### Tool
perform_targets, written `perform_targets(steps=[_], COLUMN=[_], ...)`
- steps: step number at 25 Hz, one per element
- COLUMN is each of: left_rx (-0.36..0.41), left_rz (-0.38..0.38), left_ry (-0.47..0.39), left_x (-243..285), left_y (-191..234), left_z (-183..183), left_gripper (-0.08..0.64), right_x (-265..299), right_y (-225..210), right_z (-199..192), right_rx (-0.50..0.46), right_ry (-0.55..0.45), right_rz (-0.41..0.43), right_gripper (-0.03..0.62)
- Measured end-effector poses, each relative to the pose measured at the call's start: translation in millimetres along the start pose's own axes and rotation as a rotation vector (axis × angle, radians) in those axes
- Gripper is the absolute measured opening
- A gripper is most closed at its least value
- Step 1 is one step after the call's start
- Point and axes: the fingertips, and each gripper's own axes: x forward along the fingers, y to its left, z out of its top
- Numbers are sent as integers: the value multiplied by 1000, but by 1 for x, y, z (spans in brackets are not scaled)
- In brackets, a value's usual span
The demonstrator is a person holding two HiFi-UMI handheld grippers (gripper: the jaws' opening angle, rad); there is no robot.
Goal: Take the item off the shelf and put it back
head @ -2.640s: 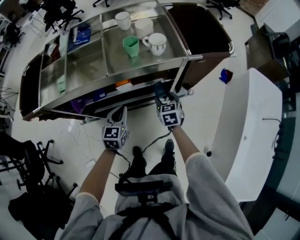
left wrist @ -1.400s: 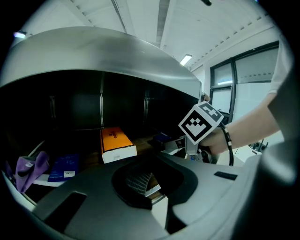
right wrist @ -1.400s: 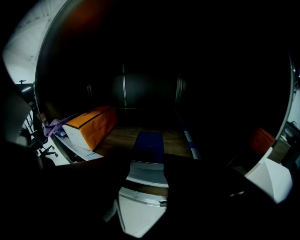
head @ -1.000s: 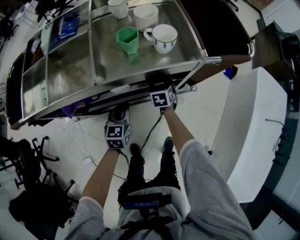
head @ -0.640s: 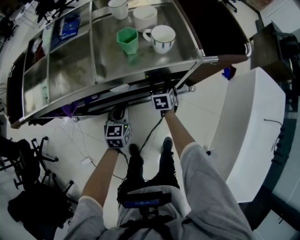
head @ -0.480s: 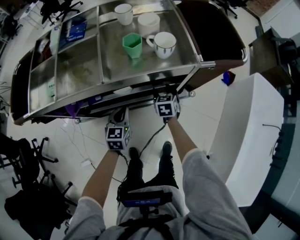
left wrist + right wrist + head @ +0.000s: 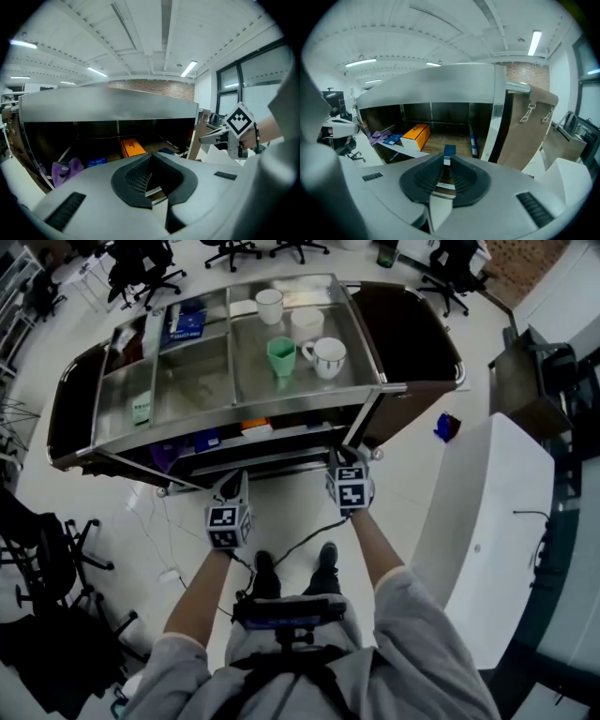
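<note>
A small blue box with a white front (image 7: pixel 449 151) stands on the wooden floor of the cart's lower shelf (image 7: pixel 461 140). I see it straight ahead through the slit between my right gripper's (image 7: pixel 446 160) jaws. Those jaws are closing, with only a narrow gap left and nothing between the pads. In the head view the right gripper (image 7: pixel 349 470) hovers just in front of the shelf mouth (image 7: pixel 281 442). My left gripper (image 7: pixel 231 493) hangs lower left, short of the shelf. It (image 7: pixel 152 161) is open and holds nothing.
An orange box (image 7: pixel 415 133), a flat blue packet (image 7: pixel 395 138) and a purple cloth (image 7: pixel 63 168) lie on the lower shelf. A green cup (image 7: pixel 280 354) and white mugs (image 7: pixel 326 355) stand on the steel top. A white counter (image 7: pixel 478 540) is at the right. Office chairs (image 7: pixel 56 549) stand on the left.
The right gripper carried the blue box in the oldest frame, then reached into the lower shelf. It has now drawn back a little without the box. The head view has pulled back.
</note>
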Motion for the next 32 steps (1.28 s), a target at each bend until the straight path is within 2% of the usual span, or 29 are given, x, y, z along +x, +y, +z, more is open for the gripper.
perform_targets(steps=[4,8,15,22,32], left_rx=[3,-20,17,-45,-110], left_rz=[29,52,68,116,172], left_ry=[-18,-30,-48,-81,-82], left_x=[-29,-58,-97,-127,-152], left_y=[17,28,52,72,83], left_z=[0,0,-6,-16,-33], left_gripper=[8,8,8,8,8], right_x=[-35,-66,-110,-141,-148], right_y=[-1,2,2,1,16], right_z=[7,0,-13,-24,-32], right_rx=[5,19,94,157,126], right_ry=[-42,-58,-115,-134,-120], right_rz=[0,36,79,59,72], right_gripper=[12,11,11,9,8])
